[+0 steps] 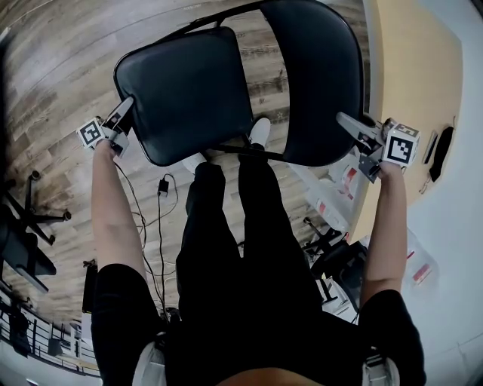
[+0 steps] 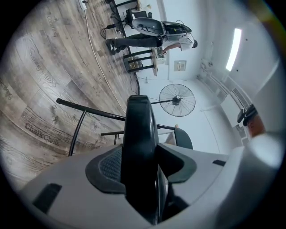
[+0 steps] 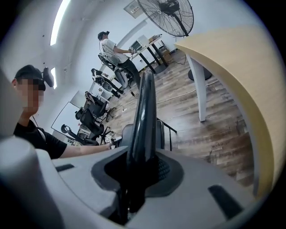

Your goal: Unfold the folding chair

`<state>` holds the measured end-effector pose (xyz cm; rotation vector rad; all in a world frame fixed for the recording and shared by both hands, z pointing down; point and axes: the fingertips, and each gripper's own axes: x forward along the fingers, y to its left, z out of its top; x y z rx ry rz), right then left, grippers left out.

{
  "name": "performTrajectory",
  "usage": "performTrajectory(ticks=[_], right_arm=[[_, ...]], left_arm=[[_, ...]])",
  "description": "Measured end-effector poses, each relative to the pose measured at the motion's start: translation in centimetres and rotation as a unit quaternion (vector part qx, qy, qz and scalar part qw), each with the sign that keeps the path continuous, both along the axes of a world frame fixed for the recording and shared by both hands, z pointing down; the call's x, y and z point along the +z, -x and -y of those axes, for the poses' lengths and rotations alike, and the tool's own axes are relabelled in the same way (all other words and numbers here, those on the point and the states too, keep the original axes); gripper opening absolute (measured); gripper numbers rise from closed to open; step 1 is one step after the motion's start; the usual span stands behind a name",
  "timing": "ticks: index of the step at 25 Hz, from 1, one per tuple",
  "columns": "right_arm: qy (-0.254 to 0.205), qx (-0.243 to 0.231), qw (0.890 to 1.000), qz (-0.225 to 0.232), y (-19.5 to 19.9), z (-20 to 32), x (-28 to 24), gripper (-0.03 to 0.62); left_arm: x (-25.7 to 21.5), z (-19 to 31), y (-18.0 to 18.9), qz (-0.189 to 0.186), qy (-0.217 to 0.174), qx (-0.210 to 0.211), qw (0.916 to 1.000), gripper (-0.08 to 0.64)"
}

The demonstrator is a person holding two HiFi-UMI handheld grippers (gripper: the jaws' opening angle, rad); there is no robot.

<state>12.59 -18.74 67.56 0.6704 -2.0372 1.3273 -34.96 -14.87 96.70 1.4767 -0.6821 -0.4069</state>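
Note:
The black folding chair hangs in front of my legs above the wooden floor. Its padded seat (image 1: 185, 94) is on the left and its backrest (image 1: 317, 75) on the right, swung apart, with the black tube frame (image 1: 219, 19) behind them. My left gripper (image 1: 124, 113) is shut on the seat's left edge. In the left gripper view that edge (image 2: 138, 134) fills the space between the pads of the left gripper (image 2: 140, 165). My right gripper (image 1: 351, 124) is shut on the backrest's right edge. The same edge (image 3: 145, 116) runs up out of the right gripper (image 3: 140, 172).
A light wooden table (image 1: 411, 75) stands close on the right. Office chairs (image 1: 30, 226) and cables (image 1: 162, 185) are on the floor to the left. My shoe (image 1: 260, 132) shows under the chair. A standing fan (image 2: 177, 99) and a person at a desk (image 2: 152, 40) are farther off.

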Motion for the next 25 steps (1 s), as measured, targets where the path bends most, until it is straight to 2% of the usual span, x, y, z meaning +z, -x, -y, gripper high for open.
performTrajectory(ticks=[5, 15, 21, 25], right_arm=[[-0.002, -0.008, 1.0, 0.03, 0.8, 0.1, -0.4, 0.083], [0.007, -0.003, 0.999, 0.037, 2.6, -0.8, -0.7, 0.083], [0.009, 0.01, 0.999, 0.035, 4.0, -1.6, -0.8, 0.084], [0.013, 0.003, 1.0, 0.023, 5.2, -2.1, -0.8, 0.084]], left_arm=[[0.2, 0.2, 0.2, 0.009, -0.003, -0.008, 0.9999, 0.212], [1.4, -0.4, 1.5, 0.018, 0.003, -0.023, 0.9996, 0.219], [2.1, -0.8, 2.2, 0.018, 0.005, -0.03, 0.9994, 0.221], [2.9, -1.3, 3.0, 0.027, 0.012, -0.04, 0.9988, 0.227]])
